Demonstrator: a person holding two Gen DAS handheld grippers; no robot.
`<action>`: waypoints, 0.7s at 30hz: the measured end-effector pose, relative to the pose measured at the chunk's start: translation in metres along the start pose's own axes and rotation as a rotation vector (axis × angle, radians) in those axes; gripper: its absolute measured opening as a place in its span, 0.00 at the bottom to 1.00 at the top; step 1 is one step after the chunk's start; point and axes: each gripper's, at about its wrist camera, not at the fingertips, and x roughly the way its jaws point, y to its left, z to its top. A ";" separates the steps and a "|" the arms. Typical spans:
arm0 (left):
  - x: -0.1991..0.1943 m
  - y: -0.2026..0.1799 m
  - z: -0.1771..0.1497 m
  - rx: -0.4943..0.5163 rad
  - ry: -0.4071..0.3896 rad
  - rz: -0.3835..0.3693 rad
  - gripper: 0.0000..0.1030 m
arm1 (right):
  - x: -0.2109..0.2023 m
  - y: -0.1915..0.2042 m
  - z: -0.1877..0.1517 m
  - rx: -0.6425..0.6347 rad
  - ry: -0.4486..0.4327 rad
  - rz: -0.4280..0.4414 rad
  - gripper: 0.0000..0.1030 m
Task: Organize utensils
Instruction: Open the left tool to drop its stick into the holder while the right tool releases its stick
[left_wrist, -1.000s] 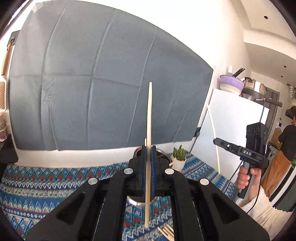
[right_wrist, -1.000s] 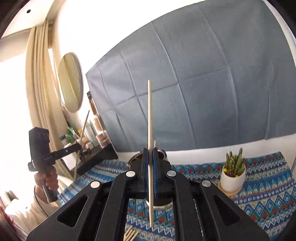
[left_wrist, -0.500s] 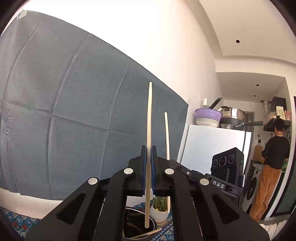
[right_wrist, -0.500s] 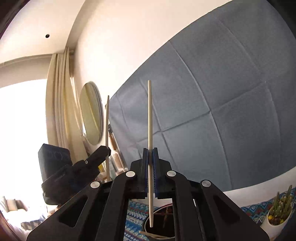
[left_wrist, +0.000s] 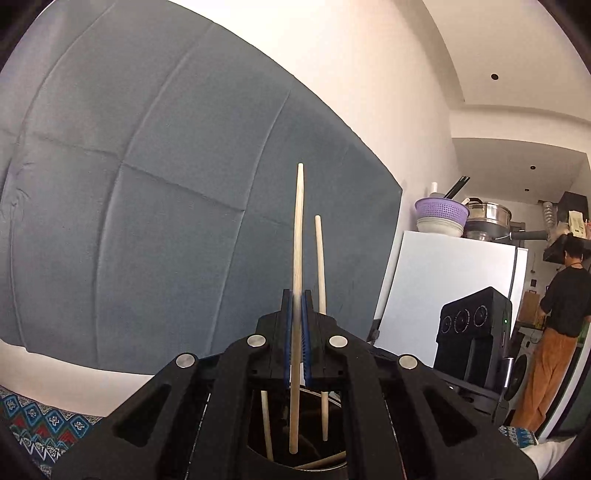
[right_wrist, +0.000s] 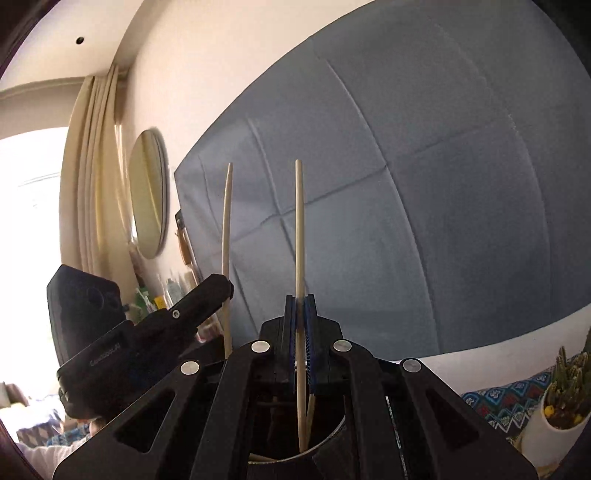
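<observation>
My left gripper (left_wrist: 295, 295) is shut on a pale wooden chopstick (left_wrist: 297, 236) held upright, its lower end down inside a dark round utensil holder (left_wrist: 310, 454) below the fingers. My right gripper (right_wrist: 300, 299) is shut on a second chopstick (right_wrist: 300, 229), also upright, its lower end in the same holder (right_wrist: 325, 439). Each gripper's stick shows in the other view: the right one (left_wrist: 320, 258) in the left wrist view, the left one (right_wrist: 226, 236) with the left gripper body (right_wrist: 147, 332) in the right wrist view. More sticks lie inside the holder.
A small cactus in a white pot (right_wrist: 557, 413) stands right of the holder on the patterned tablecloth (left_wrist: 40, 417). A grey cloth (left_wrist: 147, 184) hangs on the wall behind. A white fridge (left_wrist: 450, 288) and a person (left_wrist: 557, 325) are far right.
Both grippers have come together over the holder and lowered; the chopstick ends have gone deeper into it. The views tilted up from the table to the wall.
</observation>
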 end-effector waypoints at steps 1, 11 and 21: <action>-0.001 0.002 -0.001 0.000 -0.003 -0.003 0.05 | -0.001 0.000 0.000 -0.014 0.009 -0.003 0.05; -0.006 0.001 -0.012 0.059 0.041 0.023 0.05 | -0.016 0.007 -0.008 -0.103 0.073 -0.036 0.07; -0.033 -0.004 0.003 0.115 0.043 0.060 0.23 | -0.036 0.009 0.007 -0.087 0.062 -0.056 0.33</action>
